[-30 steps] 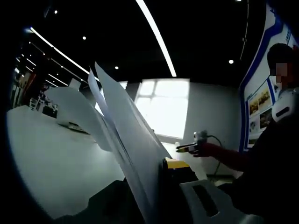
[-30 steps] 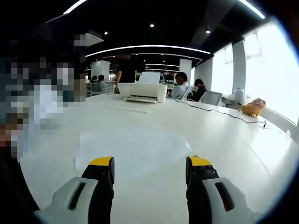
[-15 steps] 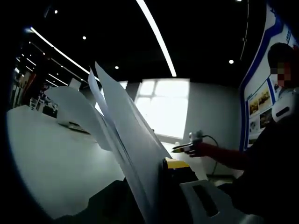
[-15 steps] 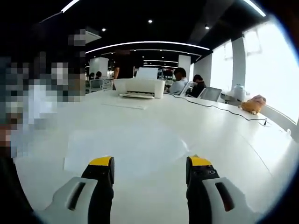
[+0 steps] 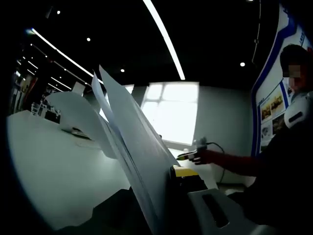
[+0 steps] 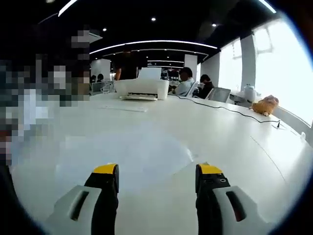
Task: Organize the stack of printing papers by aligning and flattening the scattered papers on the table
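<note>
Several white sheets of paper (image 5: 129, 142) stand fanned and upright between the jaws of my left gripper (image 5: 161, 183), which is shut on their lower edge. Its yellow-tipped jaw (image 5: 183, 172) presses against the near side of the sheets. My right gripper (image 5: 193, 154) shows in the left gripper view further off, in a person's hand. In the right gripper view, my right gripper (image 6: 157, 171) is open with nothing between its fingers. It hovers low over a single white sheet (image 6: 127, 154) lying flat on the white table (image 6: 234, 147).
A white printer (image 6: 142, 88) with a paper tray stands at the table's far side, and people sit behind it. A black cable (image 6: 220, 110) runs to the right toward an orange plush toy (image 6: 266, 104). A person (image 5: 288, 147) stands close on the right of the left gripper view.
The right gripper has moved forward and lower over the flat sheet, which now reaches nearer its jaws. In the left gripper view it has drifted leftward. The left gripper and its papers hold still.
</note>
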Motion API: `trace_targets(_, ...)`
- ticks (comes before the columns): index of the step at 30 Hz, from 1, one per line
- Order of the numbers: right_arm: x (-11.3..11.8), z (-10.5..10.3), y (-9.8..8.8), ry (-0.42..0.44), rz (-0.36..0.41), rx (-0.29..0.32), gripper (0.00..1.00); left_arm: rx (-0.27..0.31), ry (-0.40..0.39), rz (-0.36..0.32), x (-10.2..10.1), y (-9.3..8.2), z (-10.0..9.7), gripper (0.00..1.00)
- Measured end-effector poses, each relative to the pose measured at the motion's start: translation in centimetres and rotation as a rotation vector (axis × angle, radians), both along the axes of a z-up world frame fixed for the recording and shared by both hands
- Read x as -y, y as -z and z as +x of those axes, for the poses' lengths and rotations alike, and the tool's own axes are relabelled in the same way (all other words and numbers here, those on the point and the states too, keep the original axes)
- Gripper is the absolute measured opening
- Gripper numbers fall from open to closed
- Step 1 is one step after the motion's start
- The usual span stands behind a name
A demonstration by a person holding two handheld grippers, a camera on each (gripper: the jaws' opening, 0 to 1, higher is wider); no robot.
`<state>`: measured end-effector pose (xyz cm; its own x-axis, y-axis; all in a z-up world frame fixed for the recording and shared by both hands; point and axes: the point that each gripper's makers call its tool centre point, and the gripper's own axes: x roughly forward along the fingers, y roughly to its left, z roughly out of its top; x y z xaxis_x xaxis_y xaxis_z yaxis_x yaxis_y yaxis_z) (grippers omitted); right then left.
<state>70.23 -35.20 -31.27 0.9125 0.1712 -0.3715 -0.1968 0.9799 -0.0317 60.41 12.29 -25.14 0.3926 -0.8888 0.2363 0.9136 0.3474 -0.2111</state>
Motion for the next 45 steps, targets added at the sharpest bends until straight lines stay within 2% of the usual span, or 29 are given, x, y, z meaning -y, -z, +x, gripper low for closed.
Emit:
trace_targets(6, 0.7, 1.3, 0.9, 0.004, -0.006, -0.020, 0.61, 0.001, -0.003, 0.002, 0.0, 0.0, 0.0, 0.10)
trace_targets(14, 0.7, 3.0, 1.2, -0.006, -0.015, -0.006, 0.64, -0.001, -0.004, 0.004, 0.0, 0.1, 0.0, 0.10)
trace_targets(21, 1.2, 5.0, 2.5, -0.006, -0.016, -0.028, 0.66, -0.002, -0.006, 0.006, 0.0, 0.1, 0.1, 0.10)
trace_targets(31, 1.8, 7.2, 3.3, 0.001, -0.036, -0.025, 0.68, -0.005, -0.006, 0.008, 0.0, 0.2, 0.2, 0.10)
trace_targets(37, 2.6, 7.8, 3.7, 0.032, -0.012, -0.026, 0.68, -0.007, -0.006, 0.007, 0.0, 0.2, 0.2, 0.10)
trace_targets(41, 2.8, 7.9, 4.1, 0.056, 0.046, -0.042, 0.67, -0.008, -0.005, 0.007, 0.0, 0.2, 0.2, 0.10)
trace_targets(45, 2.4, 8.1, 4.0, 0.048, 0.038, -0.015, 0.62, -0.010, -0.002, 0.008, 0.0, 0.2, 0.2, 0.10)
